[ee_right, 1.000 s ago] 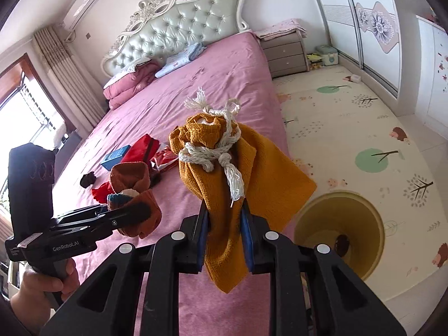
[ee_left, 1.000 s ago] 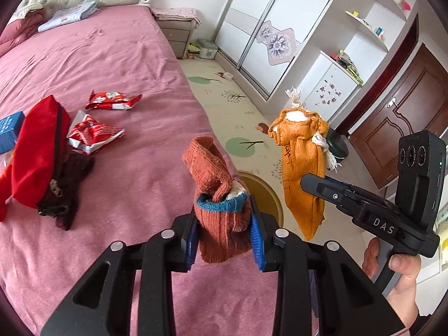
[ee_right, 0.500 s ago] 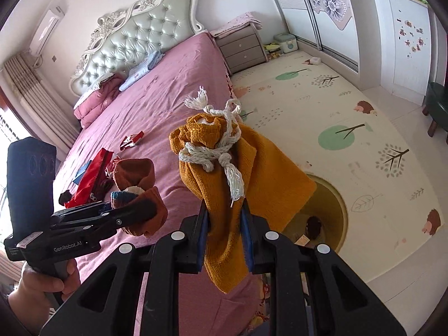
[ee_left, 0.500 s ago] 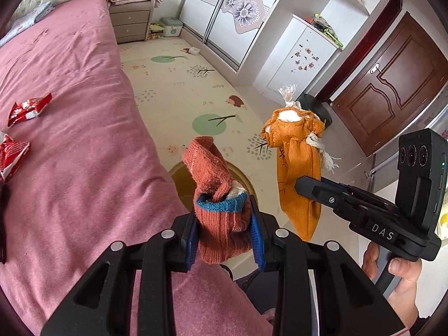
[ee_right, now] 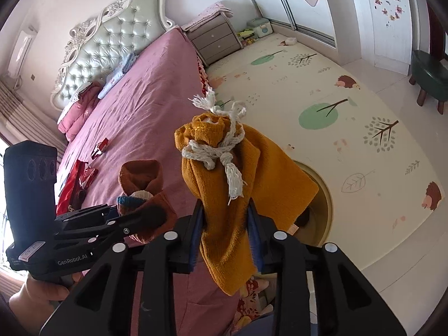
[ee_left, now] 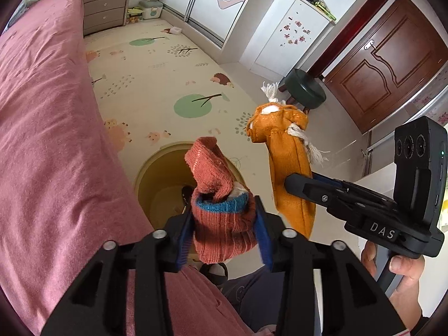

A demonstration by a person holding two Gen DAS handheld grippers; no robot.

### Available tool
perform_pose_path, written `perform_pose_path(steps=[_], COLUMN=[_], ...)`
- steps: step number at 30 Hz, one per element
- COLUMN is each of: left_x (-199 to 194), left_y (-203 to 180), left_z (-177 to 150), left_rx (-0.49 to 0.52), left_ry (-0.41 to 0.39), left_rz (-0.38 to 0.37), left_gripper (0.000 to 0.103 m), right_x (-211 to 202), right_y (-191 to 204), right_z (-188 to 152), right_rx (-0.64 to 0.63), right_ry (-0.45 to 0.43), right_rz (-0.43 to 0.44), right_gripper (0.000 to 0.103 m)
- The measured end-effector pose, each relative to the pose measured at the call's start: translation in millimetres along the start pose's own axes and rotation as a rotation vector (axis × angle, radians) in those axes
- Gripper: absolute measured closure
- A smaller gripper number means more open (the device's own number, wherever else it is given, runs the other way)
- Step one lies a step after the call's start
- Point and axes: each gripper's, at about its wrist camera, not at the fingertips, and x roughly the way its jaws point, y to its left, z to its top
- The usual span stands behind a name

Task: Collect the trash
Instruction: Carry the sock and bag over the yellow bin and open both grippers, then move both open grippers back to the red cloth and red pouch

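Note:
A rust knitted sock (ee_left: 212,168) with a blue cuff sits between the blue pads of my left gripper (ee_left: 224,224), whose jaws are opening; the pads still touch it. It hangs over a round yellow bin (ee_left: 152,173) on the floor beside the bed. My right gripper (ee_right: 225,224) is opening too, around an orange cloth pouch (ee_right: 224,168) tied with white cord, which still fills the gap between the pads. The pouch partly hides the bin (ee_right: 326,196) below it. Each gripper shows in the other's view, the right gripper (ee_left: 291,182) and the left gripper (ee_right: 145,215).
The pink bed (ee_left: 42,140) runs along the left, with red snack wrappers (ee_right: 99,148) lying on it. A dark green stool (ee_left: 305,88) stands near the brown door. A grey nightstand (ee_left: 105,8) and wardrobes line the far wall. A patterned play mat covers the floor.
Both grippers swung off the bed and down, over the yellow bin on the floor. Their jaws now stand wider around the sock and the pouch.

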Motion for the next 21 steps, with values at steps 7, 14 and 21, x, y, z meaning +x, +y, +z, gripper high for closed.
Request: perform_pose_path(steps=[7, 14, 21], left_x=[-9.4, -22.8, -52.1], left_y=[3.5, 8.3, 21.2], left_z=[-0.1, -5.6, -13.0], left_rx=[0.019, 0.008, -0.031], left_ry=[-0.02, -0.036, -0.091], left_rz=[0.063, 0.065, 0.068], left_gripper=[0.027, 0.027, 0.027], right_x=[-7.6, -14.1, -25.8], right_y=[-13.7, 0.7, 30.6], right_z=[3.2, 7.5, 10.9], right_rx=[0.043, 0.012, -0.036], right_ry=[-0.02, -0.029, -0.045], right_rz=[0.003, 0.006, 0.032], right_gripper=[0.062, 0.062, 0.062])
